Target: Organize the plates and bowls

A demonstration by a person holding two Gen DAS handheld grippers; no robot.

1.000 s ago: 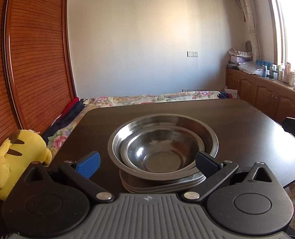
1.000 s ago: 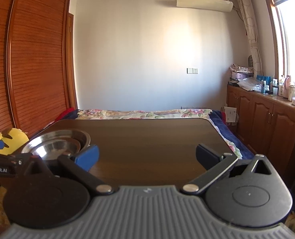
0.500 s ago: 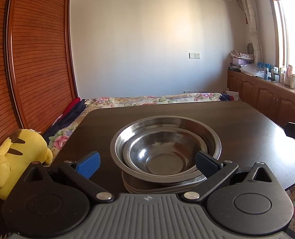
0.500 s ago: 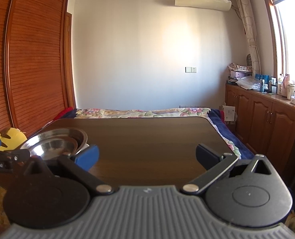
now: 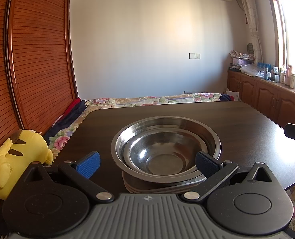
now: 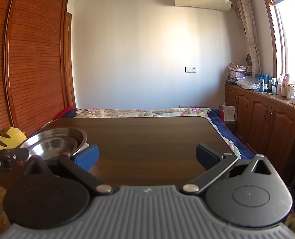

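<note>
Bedroom table (image 5: 237, 119), dark wood, with a stack of steel dishes near its left front edge.

Lettering "obot.AI" reads on the left gripper's body at the left edge of the right wrist view. Two shiny steel bowls (image 5: 165, 145) sit nested, the smaller inside the wider, on a low pile of plates (image 5: 147, 188); in the left wrist view the stack fills the lower centre, and in the right wrist view it lies at lower left (image 6: 55, 143). Left gripper (image 5: 147, 162) is level and spread wide, blue fingers on either side of the stack's near rim, grasping nothing. Right gripper (image 6: 147, 156) is also level and released, over bare table, well apart from the dishes. A yellow plush (image 5: 15, 159) sits at lower left, off the table.
</note>
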